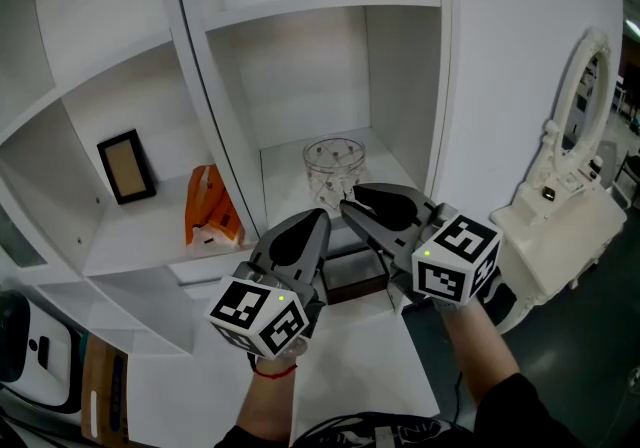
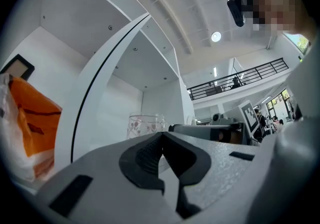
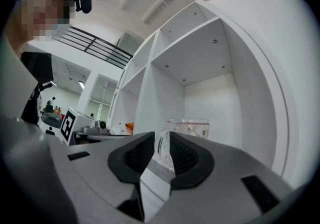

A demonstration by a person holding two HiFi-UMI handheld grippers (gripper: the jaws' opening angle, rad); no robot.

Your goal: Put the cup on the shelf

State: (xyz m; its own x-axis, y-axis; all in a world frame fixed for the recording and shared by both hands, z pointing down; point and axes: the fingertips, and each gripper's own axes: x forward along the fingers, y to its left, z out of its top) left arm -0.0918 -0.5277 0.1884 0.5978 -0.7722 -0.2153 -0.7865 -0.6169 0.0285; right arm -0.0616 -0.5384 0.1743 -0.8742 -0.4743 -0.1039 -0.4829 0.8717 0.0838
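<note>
The glass cup (image 1: 335, 164) stood upright on the shelf (image 1: 283, 176) in the right compartment. The right gripper (image 1: 348, 206) clasped its handle from the near side, apparently steadying it at set-down. The left gripper (image 1: 318, 223), clenched and empty, waited just left, clear of the orange bag (image 1: 208, 206).
</note>
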